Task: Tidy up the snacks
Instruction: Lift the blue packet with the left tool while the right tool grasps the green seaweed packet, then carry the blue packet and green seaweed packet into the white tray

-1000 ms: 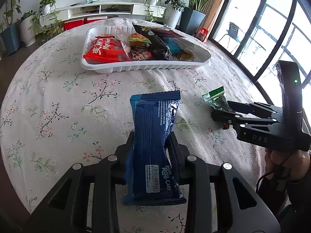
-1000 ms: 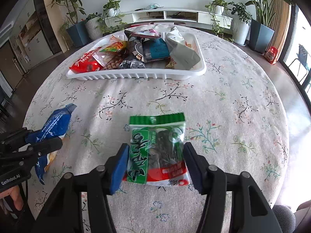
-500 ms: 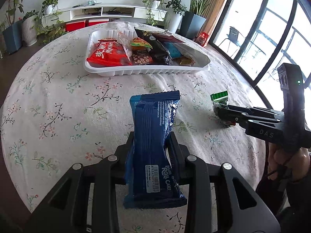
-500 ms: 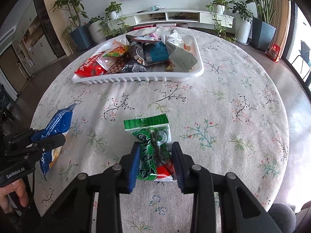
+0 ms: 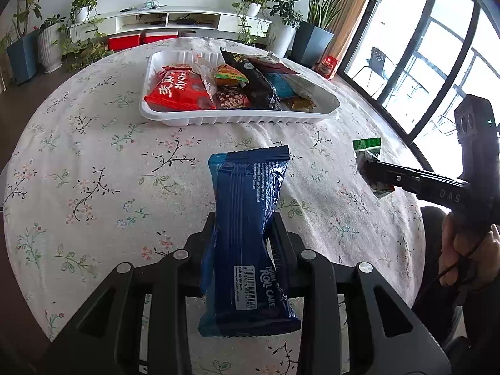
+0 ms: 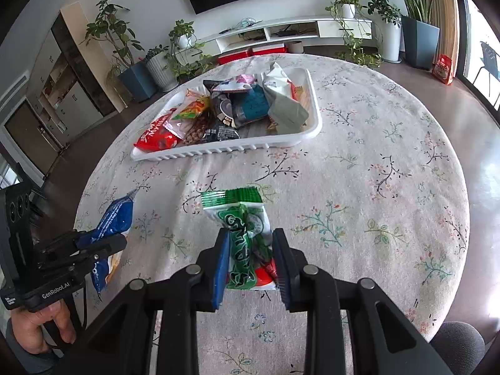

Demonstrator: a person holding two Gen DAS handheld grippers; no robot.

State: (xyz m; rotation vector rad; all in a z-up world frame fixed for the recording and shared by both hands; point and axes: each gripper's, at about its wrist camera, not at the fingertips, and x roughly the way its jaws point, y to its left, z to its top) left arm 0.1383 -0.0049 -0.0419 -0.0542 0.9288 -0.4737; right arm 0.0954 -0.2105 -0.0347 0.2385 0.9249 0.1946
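Presently left gripper clamps the blue roll cake packet mid-length, lower centre. Right gripper, jaws just closing, pinches the green snack packet between its blue pads; white tray lies beyond.

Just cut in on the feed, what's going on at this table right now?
A person is sorting snacks with a handheld gripper in each hand. The left gripper grips a blue roll cake packet; the right gripper has just closed on a green snack packet. Both are above the tablecloth, short of the white tray already holding other snacks.
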